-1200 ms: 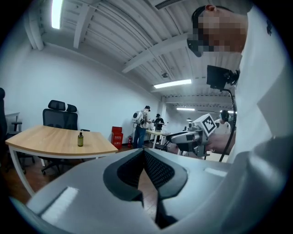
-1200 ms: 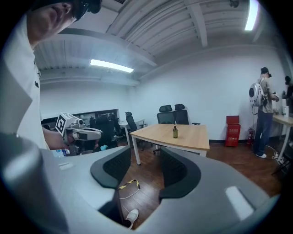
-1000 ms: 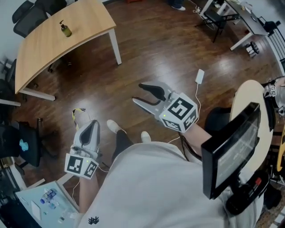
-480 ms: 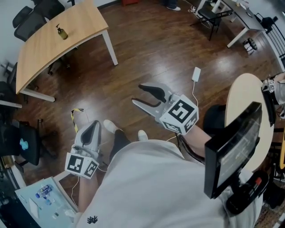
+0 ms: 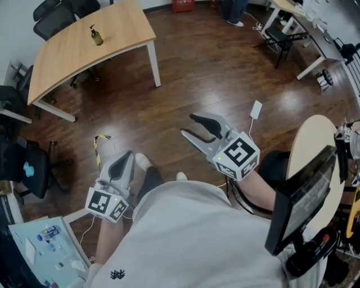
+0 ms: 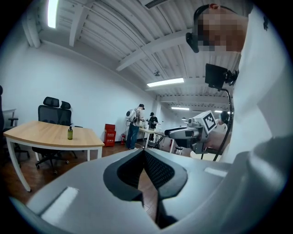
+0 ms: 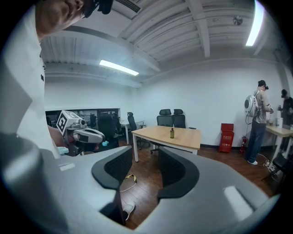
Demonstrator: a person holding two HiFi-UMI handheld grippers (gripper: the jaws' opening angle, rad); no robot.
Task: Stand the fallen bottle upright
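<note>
A small olive-green bottle (image 5: pixel 97 35) with a dark pump top stands upright on the light wooden table (image 5: pixel 67 56) at the far upper left; nothing lies fallen on it. The bottle (image 6: pixel 70 133) also stands on that table in the left gripper view, and the same bottle (image 7: pixel 172 133) shows in the right gripper view. Both grippers are held low in front of the person, far from the table. My left gripper (image 5: pixel 122 160) is shut and empty, its jaws meeting at the tips (image 6: pixel 143 153). My right gripper (image 5: pixel 188 126) stands open (image 7: pixel 145 161) with nothing between its fingers.
Dark wood floor lies between me and the table. Black office chairs (image 5: pixel 53 17) stand behind the table. A yellow strap (image 5: pixel 100 147) and a white adapter (image 5: pixel 256 109) lie on the floor. A monitor (image 5: pixel 298 194) and round table (image 5: pixel 312 135) are at my right. Two people (image 6: pixel 136 125) stand far back.
The head view has shifted, so the table and bottle sit further right and lower. Both grippers moved slightly right in view; their jaw states are unchanged.
</note>
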